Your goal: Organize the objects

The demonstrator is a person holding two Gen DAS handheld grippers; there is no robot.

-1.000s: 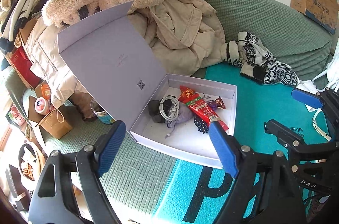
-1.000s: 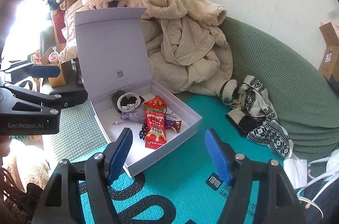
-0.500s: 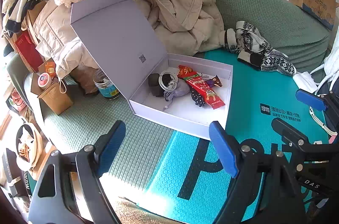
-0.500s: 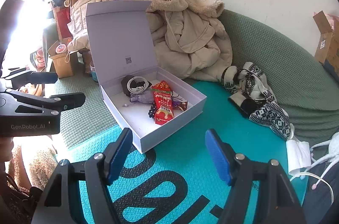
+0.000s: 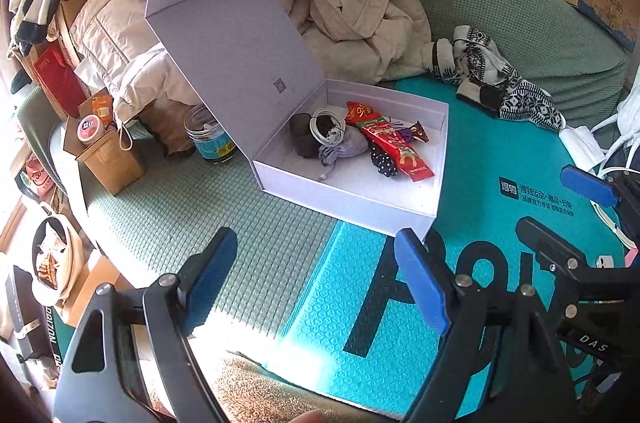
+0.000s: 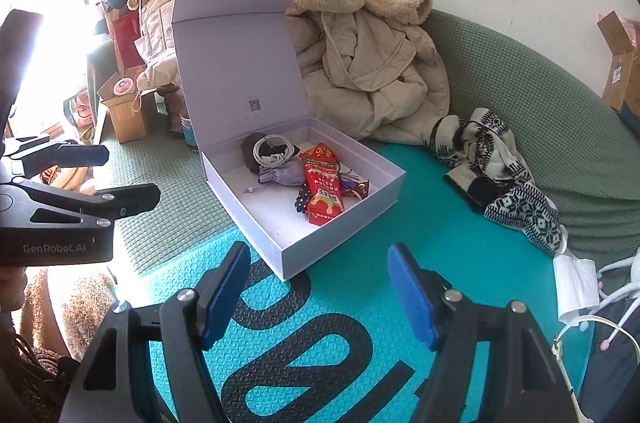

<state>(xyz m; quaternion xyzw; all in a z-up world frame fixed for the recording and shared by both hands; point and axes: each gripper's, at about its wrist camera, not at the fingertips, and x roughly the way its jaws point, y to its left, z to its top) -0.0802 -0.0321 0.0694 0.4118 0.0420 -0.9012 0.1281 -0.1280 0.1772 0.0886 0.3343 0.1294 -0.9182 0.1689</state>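
Blue-labelled jar point(image 5: 211, 139) clear in left view, mostly box-hidden point(image 6: 240, 71) in right.

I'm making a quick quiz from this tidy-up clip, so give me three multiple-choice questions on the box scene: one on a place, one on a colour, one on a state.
1. Where is the red snack packet?
A. inside the white box
B. on the teal mat
C. on the coats

2. What colour are the tongs' pads?
A. red
B. blue
C. green

3. How is the white box lid?
A. shut
B. removed
C. standing open

Answers: 1 A, the packet lies among the items in the box. 2 B, both pads show blue. 3 C, the lid stands up behind the tray.
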